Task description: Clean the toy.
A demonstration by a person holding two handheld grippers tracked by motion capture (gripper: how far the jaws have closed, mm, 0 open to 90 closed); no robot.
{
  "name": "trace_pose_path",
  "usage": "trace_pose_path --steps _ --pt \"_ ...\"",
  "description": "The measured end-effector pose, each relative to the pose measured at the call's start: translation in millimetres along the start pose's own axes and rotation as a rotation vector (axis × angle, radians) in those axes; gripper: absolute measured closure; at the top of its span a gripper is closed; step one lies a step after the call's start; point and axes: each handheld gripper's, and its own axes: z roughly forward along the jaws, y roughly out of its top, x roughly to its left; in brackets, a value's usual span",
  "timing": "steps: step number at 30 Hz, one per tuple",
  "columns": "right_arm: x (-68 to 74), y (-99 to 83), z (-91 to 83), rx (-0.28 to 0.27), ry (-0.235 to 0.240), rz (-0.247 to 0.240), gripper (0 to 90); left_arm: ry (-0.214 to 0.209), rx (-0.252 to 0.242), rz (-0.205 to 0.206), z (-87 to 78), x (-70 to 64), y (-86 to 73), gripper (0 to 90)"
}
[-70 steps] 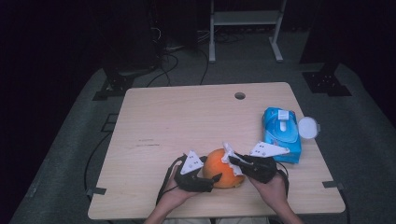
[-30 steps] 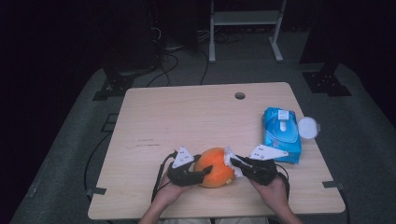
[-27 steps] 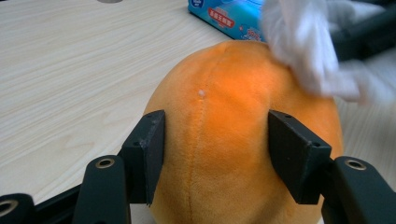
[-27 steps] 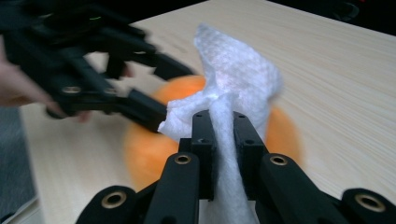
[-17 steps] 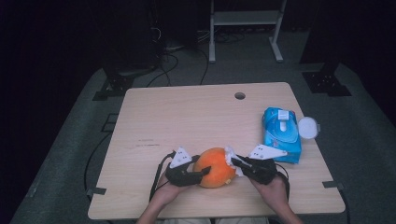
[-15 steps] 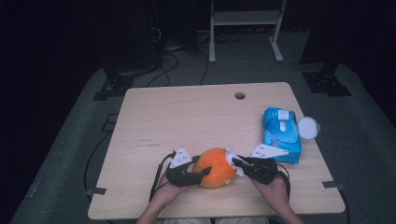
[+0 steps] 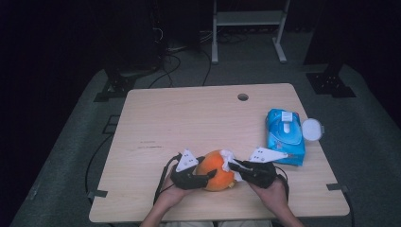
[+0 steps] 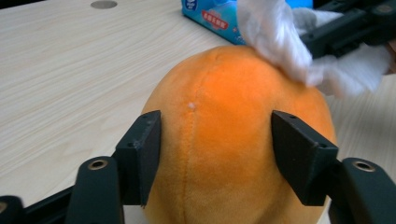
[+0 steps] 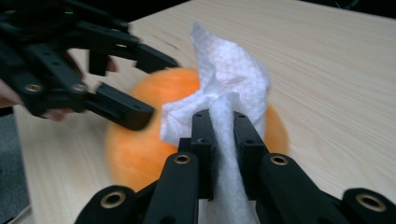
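Note:
An orange plush ball (image 7: 215,170) (image 8: 233,140) (image 9: 140,144) rests near the table's front edge. My left gripper (image 7: 204,177) (image 8: 224,156) is shut on it, one jaw pressed on each side. My right gripper (image 7: 235,165) (image 9: 219,126) is shut on a white wipe (image 7: 230,161) (image 9: 229,88) (image 8: 285,37). The wipe lies against the top right of the ball. In the right gripper view the left gripper (image 9: 135,84) shows at upper left, clamped on the ball.
A blue pack of wet wipes (image 7: 285,135) (image 8: 210,14) lies at the right of the wooden table (image 7: 189,123), its round white lid (image 7: 312,128) flipped open. A cable hole (image 7: 243,97) sits near the far edge.
The left gripper has taken hold of the ball and shifted slightly left. The right gripper's wipe stays on the ball's top right, moving a little.

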Motion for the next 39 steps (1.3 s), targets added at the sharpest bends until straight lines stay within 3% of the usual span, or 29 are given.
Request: trace_pose_path --steps 3,5,7,9,13,17,18,20,27,33,37,39 --pt "-11.9 -5.2 -1.7 0.026 -0.05 0.025 80.9 -0.002 -0.002 -0.018 -1.3 3.1 -2.0 36.9" --pt "-16.3 -8.1 -2.8 0.03 -0.051 0.053 80.9 -0.008 0.0 -0.018 -1.5 3.6 -2.1 36.9" --pt "-15.7 -7.9 -2.9 0.03 -0.051 0.053 80.9 -0.011 0.003 -0.018 -1.0 3.2 -1.9 36.9" --pt "-7.4 -2.6 -3.2 -0.007 -0.009 0.045 80.8 -0.078 0.001 -0.017 -1.6 2.6 -1.5 33.1" --pt "2.8 1.9 -1.5 -0.024 0.018 0.007 80.7 -0.046 0.017 0.0 -2.1 0.4 -0.8 35.1" --pt "-6.6 -2.9 -0.9 -0.018 0.006 0.046 80.7 -0.037 0.021 -0.013 -2.9 2.6 -1.5 37.0" --pt "-14.7 -8.0 -1.1 0.003 -0.032 0.061 80.8 -0.037 0.022 -0.025 -4.0 6.2 -2.2 37.0" --pt "-20.0 -12.4 -1.8 0.012 -0.03 0.094 80.7 -0.047 0.021 -0.036 -4.9 9.5 -3.6 37.0" --pt "-5.6 -2.6 -0.9 -0.029 0.002 0.051 80.5 -0.046 0.023 -0.031 -4.7 8.6 -4.7 37.3" --pt "-22.0 -14.8 -1.2 -0.004 -0.005 0.14 80.5 -0.046 0.021 -0.037 -5.1 10.1 -5.6 37.4" --pt "-13.9 -7.2 -3.0 -0.034 0.022 0.125 80.5 -0.045 0.018 -0.045 -5.1 11.4 -6.3 37.4" --pt "-5.7 -3.1 -2.1 -0.04 0.028 0.082 80.4 -0.046 0.016 -0.048 -5.4 12.1 -6.5 37.4"
